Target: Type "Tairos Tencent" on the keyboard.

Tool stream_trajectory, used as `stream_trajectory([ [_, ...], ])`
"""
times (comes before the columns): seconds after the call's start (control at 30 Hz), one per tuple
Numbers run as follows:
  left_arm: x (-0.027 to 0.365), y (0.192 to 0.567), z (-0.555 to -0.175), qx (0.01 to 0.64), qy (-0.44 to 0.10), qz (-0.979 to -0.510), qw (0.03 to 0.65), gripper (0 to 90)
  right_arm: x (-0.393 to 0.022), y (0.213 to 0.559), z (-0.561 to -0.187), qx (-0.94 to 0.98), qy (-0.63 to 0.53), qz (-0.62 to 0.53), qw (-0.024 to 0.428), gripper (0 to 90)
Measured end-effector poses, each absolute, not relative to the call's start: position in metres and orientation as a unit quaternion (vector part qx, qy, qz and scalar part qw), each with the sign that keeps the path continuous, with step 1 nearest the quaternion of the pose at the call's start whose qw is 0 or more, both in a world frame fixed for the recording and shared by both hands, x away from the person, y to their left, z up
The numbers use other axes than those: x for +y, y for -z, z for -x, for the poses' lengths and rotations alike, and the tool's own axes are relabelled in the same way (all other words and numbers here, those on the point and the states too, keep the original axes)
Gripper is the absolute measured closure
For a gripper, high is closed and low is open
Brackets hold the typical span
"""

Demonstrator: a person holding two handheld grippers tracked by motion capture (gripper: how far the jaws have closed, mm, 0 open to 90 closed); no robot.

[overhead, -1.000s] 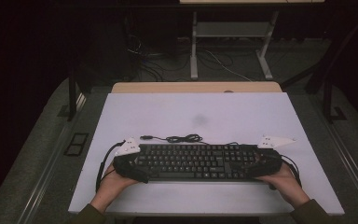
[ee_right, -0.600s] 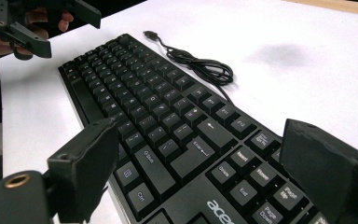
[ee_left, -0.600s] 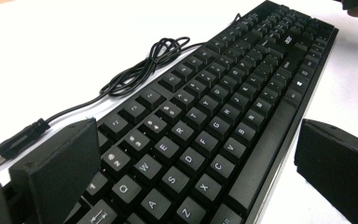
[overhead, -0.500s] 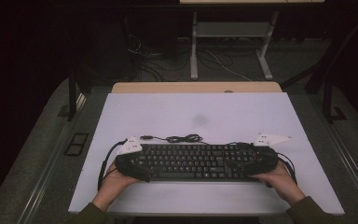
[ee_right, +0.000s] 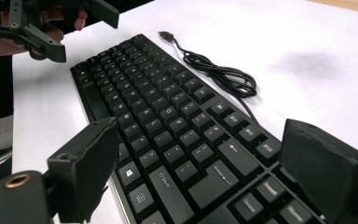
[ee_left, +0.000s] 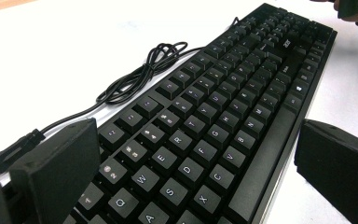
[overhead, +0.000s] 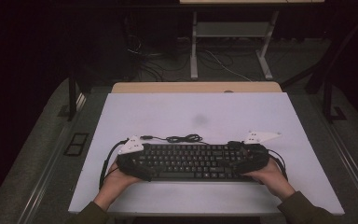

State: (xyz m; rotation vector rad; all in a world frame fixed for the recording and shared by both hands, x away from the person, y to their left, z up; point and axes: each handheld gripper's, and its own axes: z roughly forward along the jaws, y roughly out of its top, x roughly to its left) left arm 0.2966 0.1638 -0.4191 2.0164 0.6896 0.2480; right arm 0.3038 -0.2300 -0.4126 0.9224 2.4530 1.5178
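Observation:
A black keyboard (overhead: 191, 162) lies flat on the white table (overhead: 205, 112) near its front edge. Its black cable (overhead: 182, 138) is coiled just behind it, with the plug (ee_right: 167, 35) lying free. My left gripper (overhead: 135, 164) sits at the keyboard's left end, open, with its jaws astride the keys (ee_left: 186, 140). A strip of table shows between the keyboard's front edge and one of the left jaws. My right gripper (overhead: 251, 161) is at the right end, open, its jaws spread over the keys (ee_right: 191, 140) there.
The back half of the table is bare white, with a faint grey smudge (overhead: 199, 120). A wooden strip (overhead: 196, 87) runs along the far edge. Beyond it are a metal stand (overhead: 230, 46) and floor cables. Floor rails (overhead: 51, 177) flank the table.
My right gripper has slid left, further in over the keyboard's right end. The left gripper and the keyboard have barely moved.

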Motion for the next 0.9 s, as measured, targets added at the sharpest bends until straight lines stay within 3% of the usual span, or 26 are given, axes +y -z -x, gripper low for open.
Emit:
stream_trajectory([
  [0.33,0.162,0.42,-0.296,0.28,-0.1,-0.826,0.479,0.0,-0.217,0.417,-0.308,0.818,-0.493,-0.294,0.044,14.9],
  [0.5,0.162,0.421,-0.297,0.278,-0.099,-0.829,0.476,0.0,-0.21,0.42,-0.309,0.828,-0.483,-0.283,0.036,25.8],
  [0.9,0.161,0.421,-0.296,0.277,-0.099,-0.828,0.477,0.0,-0.205,0.425,-0.306,0.847,-0.462,-0.261,0.028,69.4],
])
